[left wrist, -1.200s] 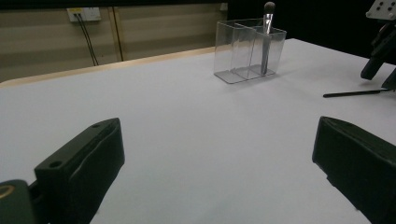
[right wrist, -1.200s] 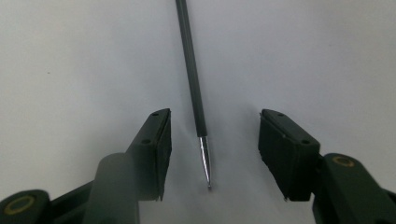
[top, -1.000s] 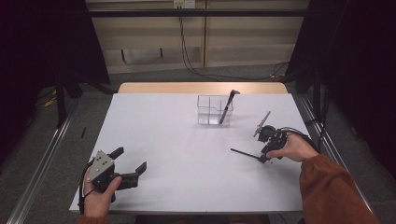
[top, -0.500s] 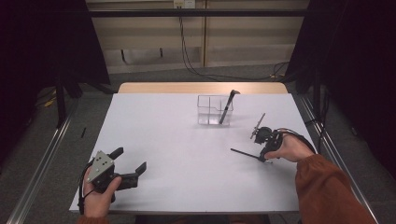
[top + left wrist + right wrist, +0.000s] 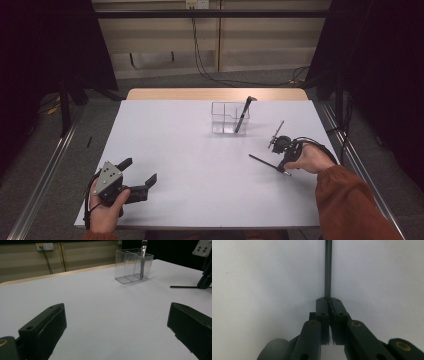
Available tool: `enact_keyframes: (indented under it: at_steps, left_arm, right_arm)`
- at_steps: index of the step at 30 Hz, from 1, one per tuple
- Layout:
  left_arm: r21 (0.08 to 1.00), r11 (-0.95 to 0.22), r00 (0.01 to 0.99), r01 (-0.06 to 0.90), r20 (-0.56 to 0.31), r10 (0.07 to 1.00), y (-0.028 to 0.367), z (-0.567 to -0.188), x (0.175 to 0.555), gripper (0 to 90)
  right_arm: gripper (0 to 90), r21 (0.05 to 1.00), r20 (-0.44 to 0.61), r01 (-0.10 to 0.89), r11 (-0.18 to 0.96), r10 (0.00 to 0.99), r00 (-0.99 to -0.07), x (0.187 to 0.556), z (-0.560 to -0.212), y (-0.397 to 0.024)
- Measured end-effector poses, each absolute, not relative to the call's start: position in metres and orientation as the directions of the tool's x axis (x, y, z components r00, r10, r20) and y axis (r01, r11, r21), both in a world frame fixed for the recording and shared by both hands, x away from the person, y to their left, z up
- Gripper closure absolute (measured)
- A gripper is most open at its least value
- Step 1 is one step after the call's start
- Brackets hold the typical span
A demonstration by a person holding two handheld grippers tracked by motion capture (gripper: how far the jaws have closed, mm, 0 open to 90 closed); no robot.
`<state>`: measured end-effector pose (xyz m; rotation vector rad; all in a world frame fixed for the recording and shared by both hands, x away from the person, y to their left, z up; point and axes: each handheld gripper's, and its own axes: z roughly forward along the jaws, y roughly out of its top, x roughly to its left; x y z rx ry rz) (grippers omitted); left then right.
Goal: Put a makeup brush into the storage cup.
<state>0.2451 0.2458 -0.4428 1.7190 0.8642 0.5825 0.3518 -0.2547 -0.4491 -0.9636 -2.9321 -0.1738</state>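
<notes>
A thin dark stick [image 5: 263, 162] lies flat on the white table [image 5: 200, 165] at the right. My right gripper [image 5: 281, 167] is shut on one end of it; its jaws have just been closing. In the right gripper view the pads [image 5: 336, 308] meet at the gripper [image 5: 328, 300], and the stick [image 5: 327, 270] runs straight out from between them. My left gripper [image 5: 140, 170] rests open near the front left corner, and nothing lies between its jaws in the left gripper view [image 5: 115, 322]. There the right gripper [image 5: 203, 281] and the stick [image 5: 182, 286] also appear at far right.
A clear two-compartment box [image 5: 229, 118] stands at the back middle of the table with a dark brush [image 5: 243, 114] leaning in its right compartment, and both show in the left gripper view: the box [image 5: 127, 270] and the brush [image 5: 143, 262]. A thin grey stick [image 5: 276, 132] lies just beyond the right gripper.
The right gripper's jaws have closed onto the end of the dark stick. Both hands have stayed where they were.
</notes>
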Motion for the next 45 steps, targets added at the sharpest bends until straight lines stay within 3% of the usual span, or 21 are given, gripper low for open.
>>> enact_keyframes:
  at_steps: [22, 45]
  left_arm:
    - [0.949, -0.178, 0.622, 0.262, -0.025, 0.783, 0.245, -0.443, 0.245, 2.6]
    - [0.949, -0.180, 0.621, 0.259, -0.021, 0.783, 0.246, -0.442, 0.244, 2.2]
  right_arm:
    - [86.1, 0.174, 0.109, 0.631, 0.757, 0.622, -0.776, 0.348, -0.443, -0.263]
    - [86.1, 0.581, 0.068, 0.583, 0.568, 0.680, -0.730, 0.333, -0.423, -0.267]
